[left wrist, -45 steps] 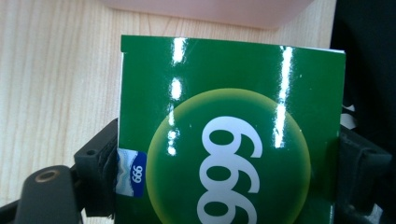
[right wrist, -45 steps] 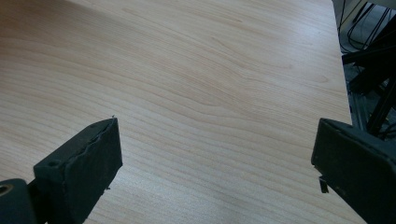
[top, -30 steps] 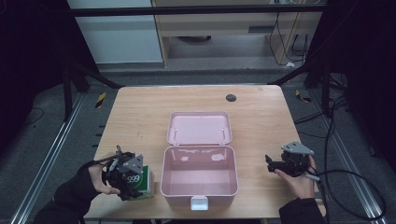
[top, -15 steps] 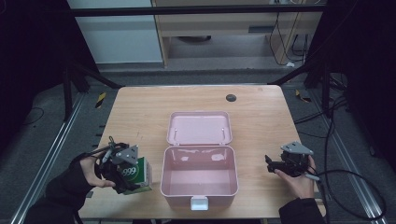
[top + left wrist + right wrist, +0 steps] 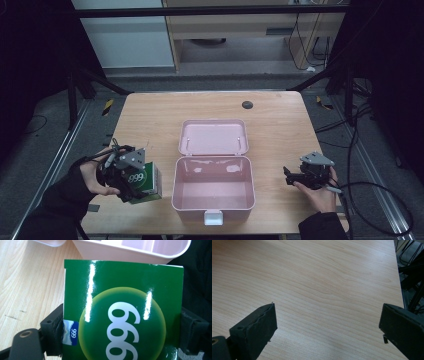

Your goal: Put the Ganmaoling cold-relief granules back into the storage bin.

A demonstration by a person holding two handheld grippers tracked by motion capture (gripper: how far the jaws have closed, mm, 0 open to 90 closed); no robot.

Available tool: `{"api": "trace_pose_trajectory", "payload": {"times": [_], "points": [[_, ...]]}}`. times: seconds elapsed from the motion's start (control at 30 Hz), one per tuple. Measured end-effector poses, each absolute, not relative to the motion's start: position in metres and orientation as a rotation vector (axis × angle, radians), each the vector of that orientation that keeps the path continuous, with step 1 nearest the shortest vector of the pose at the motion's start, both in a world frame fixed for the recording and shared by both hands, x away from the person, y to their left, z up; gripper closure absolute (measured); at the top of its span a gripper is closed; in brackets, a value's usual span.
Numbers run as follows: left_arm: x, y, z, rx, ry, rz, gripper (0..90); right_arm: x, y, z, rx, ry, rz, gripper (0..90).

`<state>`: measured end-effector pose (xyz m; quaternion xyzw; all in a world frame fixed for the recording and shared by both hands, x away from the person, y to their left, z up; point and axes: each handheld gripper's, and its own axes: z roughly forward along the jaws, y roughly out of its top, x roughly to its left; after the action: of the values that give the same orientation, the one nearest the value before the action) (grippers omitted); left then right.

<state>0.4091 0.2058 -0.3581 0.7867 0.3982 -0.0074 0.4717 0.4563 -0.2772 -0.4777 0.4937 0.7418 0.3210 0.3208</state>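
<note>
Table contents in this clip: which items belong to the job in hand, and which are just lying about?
In play:
- green box, clamped in the left gripper
- open pink case, beside that box
- right gripper, open, holding nothing

Lying about:
- small dark disc near the table's far edge
- cables beside the table

A green carton (image 5: 122, 315) is showing large white digits "999" inside a yellow-green circle on its glossy face, appearing upside down as "666" in the left gripper view. A small blue label (image 5: 71, 333) at the carton's edge is carrying the same number in white. From the high view, "999" is reading upright on the carton (image 5: 142, 181).
</note>
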Motion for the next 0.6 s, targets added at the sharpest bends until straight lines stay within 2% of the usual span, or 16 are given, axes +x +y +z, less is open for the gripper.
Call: {"api": "trace_pose_trajectory", "payload": {"times": [0.6], "points": [[0.409, 0.191, -0.331, 1.952, 0.917, -0.010, 14.7, 0.456, -0.278, -0.478, 1.289, 1.950, 0.844, 1.9]]}}
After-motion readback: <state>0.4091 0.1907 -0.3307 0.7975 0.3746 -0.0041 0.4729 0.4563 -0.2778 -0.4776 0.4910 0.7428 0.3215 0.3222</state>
